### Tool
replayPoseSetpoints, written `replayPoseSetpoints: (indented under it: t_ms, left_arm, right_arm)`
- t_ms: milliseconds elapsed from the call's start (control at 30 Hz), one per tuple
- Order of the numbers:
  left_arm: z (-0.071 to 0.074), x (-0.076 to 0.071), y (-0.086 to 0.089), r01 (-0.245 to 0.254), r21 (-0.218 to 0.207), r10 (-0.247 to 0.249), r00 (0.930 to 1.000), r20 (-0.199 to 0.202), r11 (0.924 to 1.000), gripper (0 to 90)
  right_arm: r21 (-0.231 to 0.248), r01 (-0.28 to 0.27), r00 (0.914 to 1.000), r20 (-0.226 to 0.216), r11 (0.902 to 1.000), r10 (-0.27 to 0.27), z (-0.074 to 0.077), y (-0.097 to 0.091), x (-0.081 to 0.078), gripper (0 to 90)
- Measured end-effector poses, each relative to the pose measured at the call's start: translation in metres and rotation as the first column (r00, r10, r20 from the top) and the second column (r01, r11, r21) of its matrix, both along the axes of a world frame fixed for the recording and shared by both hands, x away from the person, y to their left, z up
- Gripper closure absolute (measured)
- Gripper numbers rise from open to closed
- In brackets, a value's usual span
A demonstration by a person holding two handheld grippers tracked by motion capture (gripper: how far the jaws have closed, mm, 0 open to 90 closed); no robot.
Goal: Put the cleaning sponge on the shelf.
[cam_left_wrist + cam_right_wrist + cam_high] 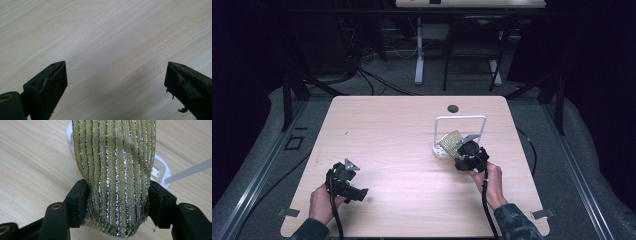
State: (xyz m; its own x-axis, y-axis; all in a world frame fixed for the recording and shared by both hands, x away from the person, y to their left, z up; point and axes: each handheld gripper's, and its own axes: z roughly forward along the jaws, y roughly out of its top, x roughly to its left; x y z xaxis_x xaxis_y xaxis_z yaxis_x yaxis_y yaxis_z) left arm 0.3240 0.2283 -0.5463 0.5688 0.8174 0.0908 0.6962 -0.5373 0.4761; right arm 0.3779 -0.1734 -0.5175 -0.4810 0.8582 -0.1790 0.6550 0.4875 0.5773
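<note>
**One glittery cloth, one white rack, two tongs**

One pale wooden tabletop (412, 145) carried everything, and the white rack (460, 120) served as the landmark: a single wire frame standing upright on a round white base, toward the far right of the surface.

One cloth (115, 170) was in play, a ribbed piece of yellow-green knit shot through with silver and dark stripes. In the high view it (450, 141) sat at the foot of the rack, over the base. In the right gripper view it ran from the white base down between the two black jaws, its frayed end just past them.

The right tongs (469, 150), held in the person's right hand (489, 180), were just in front of the rack, on the near side. Their jaws were closed against both edges of the cloth, pinching it between them (116, 202).

The left tongs (346, 182), held in the left hand (321, 202), were well apart from the rack, down near the front left of the tabletop. In the left gripper view their two jaws stood wide apart (116, 82) with bare wood grain between them and nothing gripped.

One dark round hole (453, 108) marked the tabletop just behind the rack.
</note>
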Motion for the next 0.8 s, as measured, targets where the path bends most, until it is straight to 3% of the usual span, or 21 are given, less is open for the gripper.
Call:
replayPoseSetpoints:
  t_ms: [667, 800]
  left_arm:
    - [-0.001, 0.001, 0.001, -0.003, 0.004, 0.003, 1.0, -0.005, 1.0, 4.9]
    - [-0.001, 0.001, 0.001, -0.002, 0.005, 0.002, 1.0, -0.007, 1.0, 4.9]
  right_arm:
    - [-0.045, 0.086, 0.9963, 0.012, 0.9953, -0.085, -0.013, 0.009, 0.035, 38.6]
    - [-0.039, 0.1, 0.9949, -0.007, 0.9942, -0.1, -0.018, 0.009, 0.04, 37.9]
